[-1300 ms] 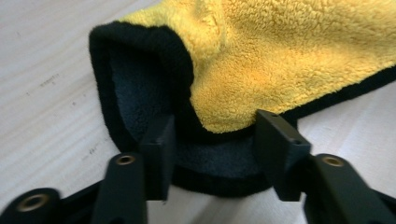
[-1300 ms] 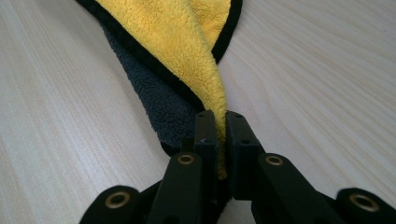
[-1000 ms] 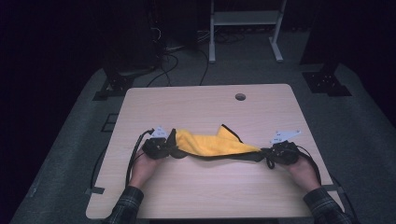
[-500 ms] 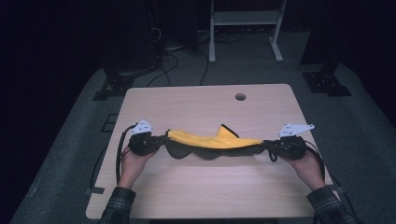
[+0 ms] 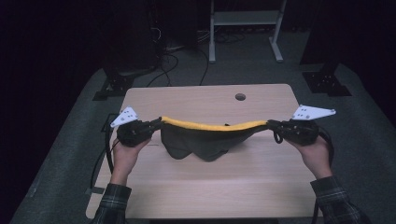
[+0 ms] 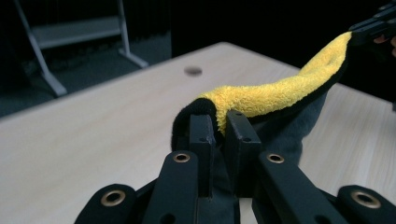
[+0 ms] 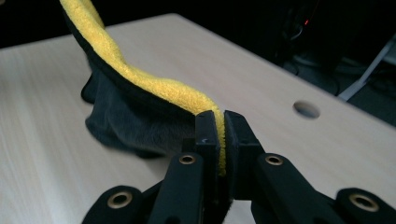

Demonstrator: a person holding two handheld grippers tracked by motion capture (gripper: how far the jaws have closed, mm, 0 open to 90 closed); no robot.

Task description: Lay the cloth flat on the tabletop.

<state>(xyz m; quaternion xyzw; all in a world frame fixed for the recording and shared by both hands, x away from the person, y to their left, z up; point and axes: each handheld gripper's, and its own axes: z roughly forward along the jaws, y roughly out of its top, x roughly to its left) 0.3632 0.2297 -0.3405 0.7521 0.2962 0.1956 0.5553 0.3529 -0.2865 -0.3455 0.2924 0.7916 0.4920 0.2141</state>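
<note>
A cloth [image 5: 205, 140], yellow on one face and dark grey on the other, hangs stretched above the wooden table [image 5: 196, 98]. My left gripper [image 5: 156, 125] is shut on its left corner and my right gripper [image 5: 270, 124] is shut on its right corner. The yellow top edge runs taut between them and the grey part sags down to the tabletop. In the left gripper view the cloth [image 6: 275, 93] is pinched between the jaws of the left gripper [image 6: 220, 122]. In the right gripper view the yellow edge [image 7: 140, 74] leads into the shut right gripper [image 7: 221, 122].
A round cable hole [image 5: 240, 96] lies in the table near its far edge. Behind the table stand a white metal frame [image 5: 243, 18] and dark stands with cables on the floor [image 5: 168, 51]. A black cable [image 5: 108, 149] trails from the left gripper.
Both grippers have moved apart and upward, pulling the cloth from a crumpled heap on the table into a taut span with its grey side hanging down.
</note>
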